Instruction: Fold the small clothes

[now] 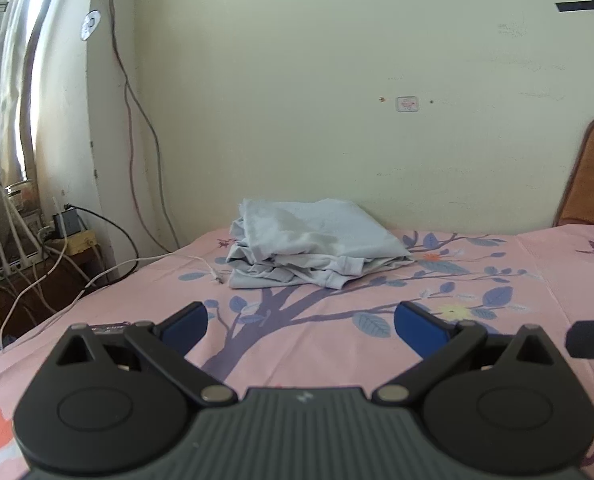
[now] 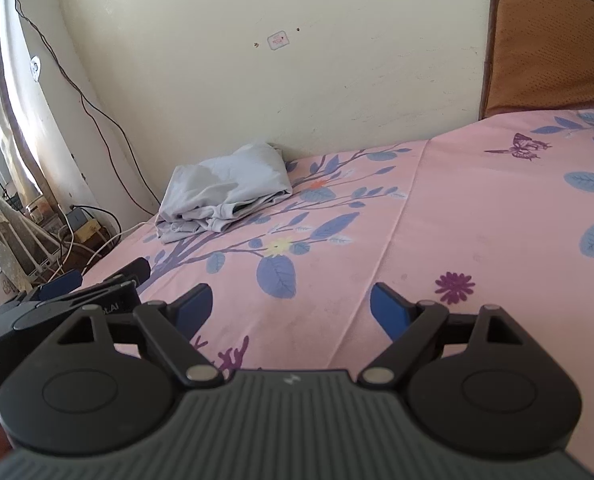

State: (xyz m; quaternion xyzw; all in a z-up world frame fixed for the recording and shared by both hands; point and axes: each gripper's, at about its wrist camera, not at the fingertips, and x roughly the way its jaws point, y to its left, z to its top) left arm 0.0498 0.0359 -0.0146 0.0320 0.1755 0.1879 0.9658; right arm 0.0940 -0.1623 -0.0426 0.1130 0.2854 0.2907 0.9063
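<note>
A light grey-blue garment point(image 1: 317, 246) lies folded in a loose stack on the pink floral bedsheet point(image 1: 477, 320), near the wall at the far side of the bed. It also shows in the right wrist view point(image 2: 227, 192), far left. My left gripper point(image 1: 300, 322) is open and empty, low over the sheet, well short of the garment. My right gripper point(image 2: 291, 306) is open and empty over the sheet, to the right of the left gripper point(image 2: 97, 280), which shows at its left edge.
A white cable point(image 1: 201, 262) lies on the sheet just left of the garment. Wires, a router and boxes point(image 1: 69, 236) crowd the floor corner at left. A brown headboard point(image 2: 541, 44) stands at the right. The wall point(image 1: 337, 100) runs behind the bed.
</note>
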